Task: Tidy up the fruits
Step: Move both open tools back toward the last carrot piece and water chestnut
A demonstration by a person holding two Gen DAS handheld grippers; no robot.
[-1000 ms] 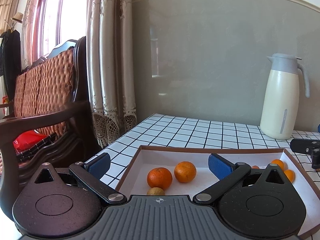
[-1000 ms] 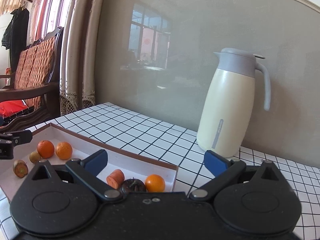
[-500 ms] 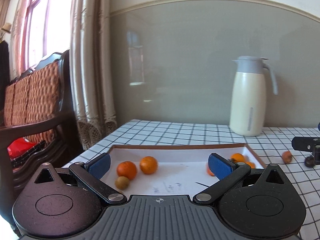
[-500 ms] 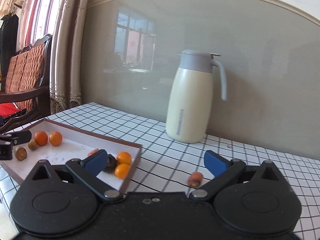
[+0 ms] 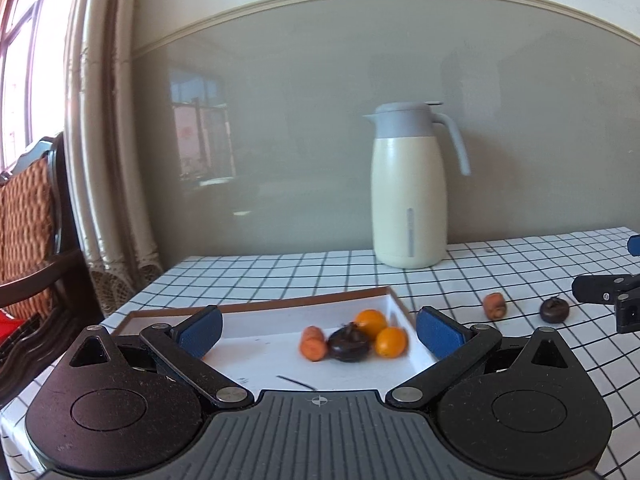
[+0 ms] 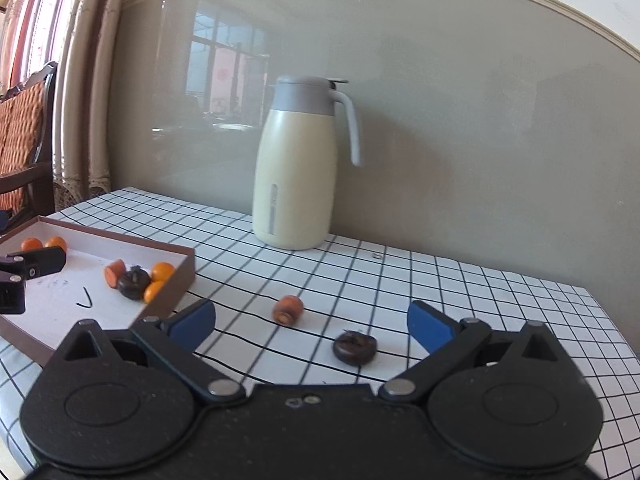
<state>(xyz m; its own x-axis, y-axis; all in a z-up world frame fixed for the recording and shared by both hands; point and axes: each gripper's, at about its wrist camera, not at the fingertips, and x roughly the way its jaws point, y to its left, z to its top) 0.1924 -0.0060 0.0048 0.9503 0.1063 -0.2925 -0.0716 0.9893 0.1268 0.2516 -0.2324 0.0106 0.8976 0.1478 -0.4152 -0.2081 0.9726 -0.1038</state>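
Note:
A shallow brown-rimmed white box (image 5: 256,306) (image 6: 120,236) lies on the checked tablecloth. In its right corner sit a dark mangosteen (image 5: 349,343) (image 6: 134,282), two small oranges (image 5: 391,341) (image 6: 163,271) and a reddish-orange fruit (image 5: 312,343) (image 6: 115,273). Two more oranges (image 6: 42,243) rest at its far left. Outside the box lie a reddish-orange fruit (image 6: 288,309) (image 5: 494,305) and a second mangosteen (image 6: 355,347) (image 5: 554,310). My left gripper (image 5: 319,330) hangs open over the box. My right gripper (image 6: 311,322) is open, the loose fruits just ahead of its fingers.
A cream thermos jug with a grey lid (image 5: 408,186) (image 6: 298,162) stands at the back by the wall. Curtains (image 5: 100,140) and a wooden wicker-backed chair (image 5: 28,236) are at the left, beyond the table's edge. The table's right edge (image 6: 612,332) is close to the loose mangosteen.
Both grippers have swung to the right: the left view went from the box's left end to its right corner, and the right view from the box to the loose fruits on the cloth.

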